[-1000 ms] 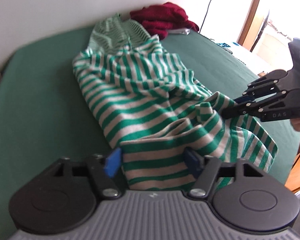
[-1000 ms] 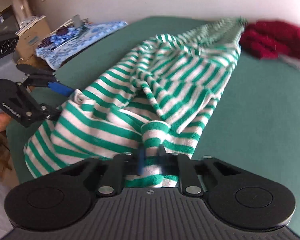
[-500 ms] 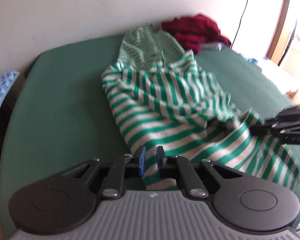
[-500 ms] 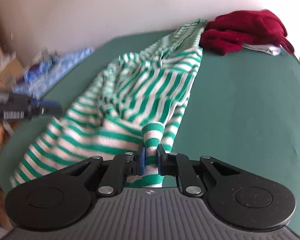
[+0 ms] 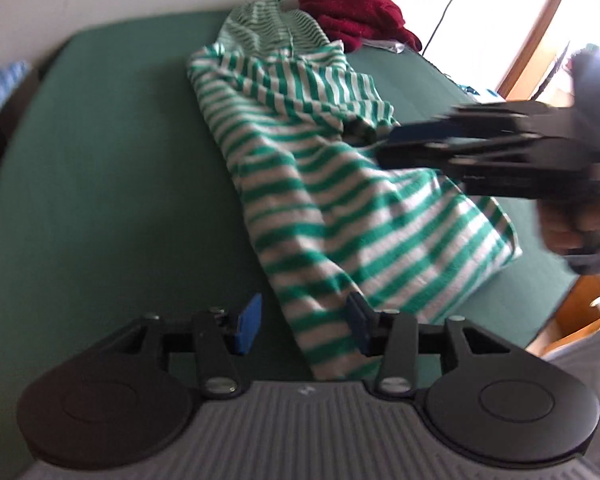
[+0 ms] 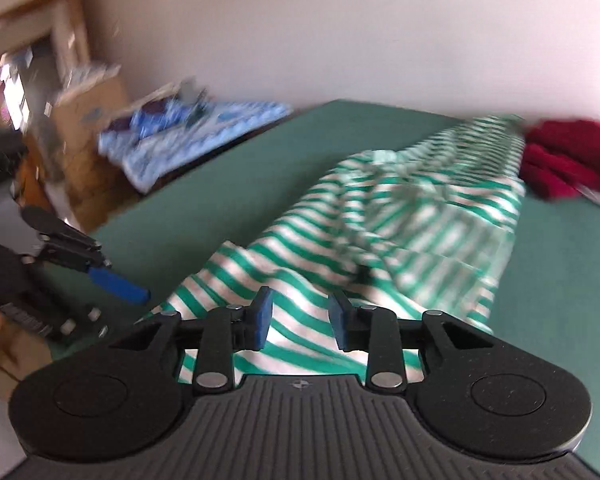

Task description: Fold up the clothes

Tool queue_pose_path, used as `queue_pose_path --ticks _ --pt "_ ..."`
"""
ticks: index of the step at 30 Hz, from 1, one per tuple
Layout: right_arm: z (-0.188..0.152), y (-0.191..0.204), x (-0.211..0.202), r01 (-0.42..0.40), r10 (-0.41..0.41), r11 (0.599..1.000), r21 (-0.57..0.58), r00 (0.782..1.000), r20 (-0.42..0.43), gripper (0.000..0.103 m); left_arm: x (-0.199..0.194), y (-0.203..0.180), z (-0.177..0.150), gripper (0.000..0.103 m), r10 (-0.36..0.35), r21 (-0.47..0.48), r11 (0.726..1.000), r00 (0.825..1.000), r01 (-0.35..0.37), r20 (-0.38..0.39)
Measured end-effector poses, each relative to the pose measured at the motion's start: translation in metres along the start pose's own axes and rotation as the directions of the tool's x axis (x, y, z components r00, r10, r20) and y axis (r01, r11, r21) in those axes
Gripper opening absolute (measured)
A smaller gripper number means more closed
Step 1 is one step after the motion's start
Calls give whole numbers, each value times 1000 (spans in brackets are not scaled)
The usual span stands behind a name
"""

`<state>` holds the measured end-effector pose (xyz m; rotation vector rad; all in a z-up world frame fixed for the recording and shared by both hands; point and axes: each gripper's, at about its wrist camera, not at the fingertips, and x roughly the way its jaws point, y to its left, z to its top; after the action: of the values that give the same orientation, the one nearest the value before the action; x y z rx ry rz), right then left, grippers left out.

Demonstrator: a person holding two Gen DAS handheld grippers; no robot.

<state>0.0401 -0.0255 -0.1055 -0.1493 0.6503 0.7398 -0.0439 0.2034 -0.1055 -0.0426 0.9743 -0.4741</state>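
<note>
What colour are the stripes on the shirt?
Green and white stripes on the shirt, clearest in the left wrist view.

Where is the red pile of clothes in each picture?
Left wrist view: the red clothes lie at the top, a little right of middle, by the wall.
Right wrist view: the red clothes sit at the right edge, halfway up.
Shared landmark: in both views they lie right beside the far end of the striped green and white top.
</note>
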Motion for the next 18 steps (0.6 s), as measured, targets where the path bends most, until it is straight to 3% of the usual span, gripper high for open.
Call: queue_pose_path --ticks 3,4,5,6,8,9,12,15,16,18 --pt "8 9 32 -27 26 1000 -9 999 -24 40 -1 1 -8 46 -15 -40 999 1000 15 -3" --pt "9 10 43 -45 44 999 -8 997 -60 38 -1 2 -11 39 -18 -50 999 1000 18 -6" --pt "10 11 53 -55 54 998 -6 994 -96 23 1 -1 -12 33 -3 -38 999 1000 3 -10" --pt "10 9 61 -42 42 999 4 991 -124 4 4 -4 -13 21 12 -25 1000 1000 -12 -14" --pt "12 -1 64 -20 27 998 64 994 -110 2 3 -11 -12 17 52 28 998 999 -51 -2" --pt "14 -6 62 -1 10 995 98 995 -96 2 2 -14 -11 12 71 54 996 997 -71 4" --pt "15 -16 66 38 -25 984 176 997 -78 2 2 -11 -9 11 106 75 991 994 -106 12" --pt "8 -13 73 36 -19 986 163 995 -103 2 6 -1 -10 12 125 77 989 992 -124 -16" --pt "9 -13 69 37 -20 987 156 994 -105 5 5 1 -10 12 121 83 989 992 -119 -19" --pt "11 -21 47 23 -7 977 211 997 -75 29 -1 2 -8 13 121 92 989 993 -120 -11"
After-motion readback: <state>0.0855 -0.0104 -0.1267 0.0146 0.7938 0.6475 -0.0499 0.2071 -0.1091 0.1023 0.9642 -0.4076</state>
